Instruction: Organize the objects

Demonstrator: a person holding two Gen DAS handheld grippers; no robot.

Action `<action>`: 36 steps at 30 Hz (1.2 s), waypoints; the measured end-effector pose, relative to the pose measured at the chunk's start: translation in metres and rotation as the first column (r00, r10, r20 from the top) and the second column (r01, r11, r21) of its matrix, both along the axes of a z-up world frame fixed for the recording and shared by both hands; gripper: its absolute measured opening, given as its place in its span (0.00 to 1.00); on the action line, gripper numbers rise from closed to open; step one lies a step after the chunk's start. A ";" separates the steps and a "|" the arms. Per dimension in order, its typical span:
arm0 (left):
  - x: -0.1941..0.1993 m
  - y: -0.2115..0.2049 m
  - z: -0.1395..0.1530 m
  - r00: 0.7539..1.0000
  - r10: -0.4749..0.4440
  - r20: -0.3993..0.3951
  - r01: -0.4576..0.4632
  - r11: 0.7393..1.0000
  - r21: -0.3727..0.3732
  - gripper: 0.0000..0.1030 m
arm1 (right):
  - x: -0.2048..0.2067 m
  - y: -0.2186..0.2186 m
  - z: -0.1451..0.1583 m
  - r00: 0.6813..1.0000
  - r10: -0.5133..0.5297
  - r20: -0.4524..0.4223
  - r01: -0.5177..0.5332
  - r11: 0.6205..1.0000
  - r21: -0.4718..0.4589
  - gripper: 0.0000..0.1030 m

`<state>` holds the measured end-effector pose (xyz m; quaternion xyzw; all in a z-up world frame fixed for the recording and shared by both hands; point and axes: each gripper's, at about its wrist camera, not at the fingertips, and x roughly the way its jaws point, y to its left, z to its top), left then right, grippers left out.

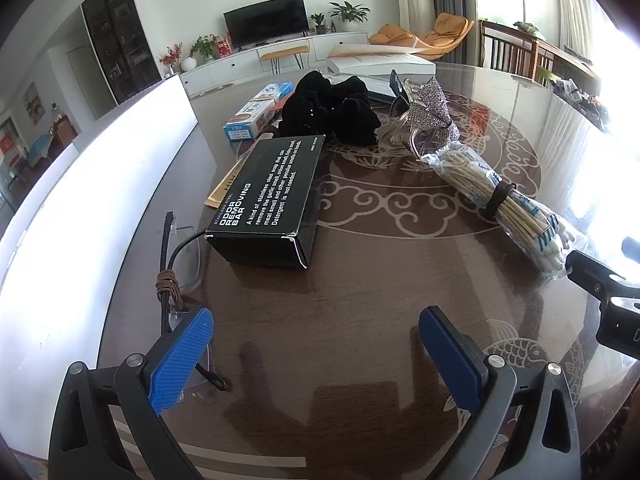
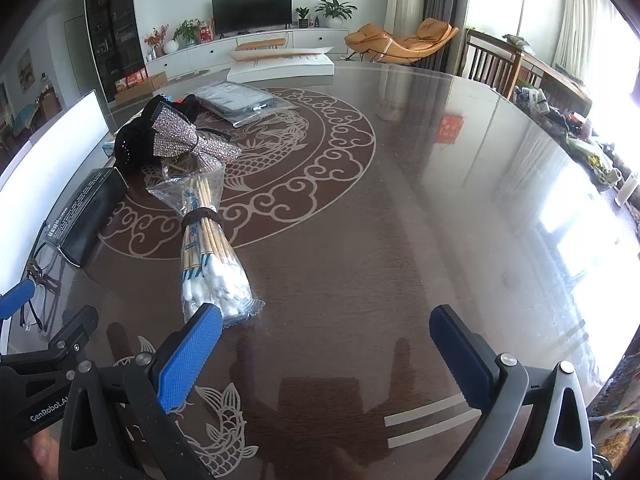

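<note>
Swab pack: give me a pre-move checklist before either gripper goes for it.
1. Left gripper open and empty: ok.
2. Right gripper open and empty: ok.
3. Swab pack lies flat on the table, cotton end nearest the right gripper: ok.
4. Band holds the swabs bundled: ok.
5. Far end of the pack clear of the bow: not ok, they meet or overlap.
6. Destination for the pack: cannot tell.

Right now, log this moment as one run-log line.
left gripper: open, empty | right gripper: open, empty | swab bundle, black box: on table, untouched
</note>
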<state>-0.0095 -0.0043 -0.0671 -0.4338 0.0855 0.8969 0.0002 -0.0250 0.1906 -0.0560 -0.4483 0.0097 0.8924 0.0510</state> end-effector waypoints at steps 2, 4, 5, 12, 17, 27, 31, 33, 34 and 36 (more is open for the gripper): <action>-0.002 0.001 -0.003 1.000 0.001 0.013 -0.001 1.000 -0.007 1.00 | -0.001 -0.003 -0.003 1.000 0.010 0.010 -0.010 1.000 0.000 1.00; -0.003 0.000 -0.003 1.000 0.003 0.016 -0.003 1.000 -0.003 1.00 | -0.003 -0.005 -0.004 1.000 0.016 0.011 -0.016 1.000 0.004 1.00; -0.003 0.000 -0.004 1.000 0.003 0.015 -0.003 1.000 -0.001 1.00 | -0.003 -0.006 -0.004 1.000 0.018 0.011 -0.018 1.000 0.006 1.00; -0.011 0.004 -0.003 1.000 -0.006 0.020 0.006 1.000 -0.029 1.00 | -0.008 -0.003 -0.010 0.999 0.009 0.039 -0.009 1.000 0.003 1.00; -0.017 0.008 -0.002 1.000 -0.018 0.024 0.019 0.998 -0.052 1.00 | -0.013 -0.002 -0.016 0.998 0.006 0.069 -0.007 1.000 0.003 1.00; -0.040 0.006 -0.004 0.998 -0.033 0.047 0.033 0.999 0.005 1.00 | -0.032 -0.001 -0.019 0.997 0.033 0.067 -0.031 0.999 -0.024 1.00; -0.053 0.001 -0.007 0.998 -0.029 0.053 0.025 0.997 0.072 1.00 | -0.055 0.001 -0.021 1.000 0.009 0.024 -0.009 1.000 -0.017 1.00; -0.060 -0.005 -0.010 0.996 -0.027 0.085 0.015 0.990 0.139 1.00 | -0.067 0.002 -0.021 1.000 -0.001 0.024 0.001 1.000 -0.017 1.00; -0.062 -0.007 -0.010 0.996 -0.020 0.082 0.008 0.989 0.145 1.00 | -0.071 0.002 -0.022 1.000 -0.013 0.019 0.013 1.000 -0.019 1.00; -0.062 -0.006 -0.011 0.997 -0.027 0.077 0.016 0.990 0.143 1.00 | -0.073 0.002 -0.023 1.000 -0.017 0.014 0.017 1.000 -0.017 1.00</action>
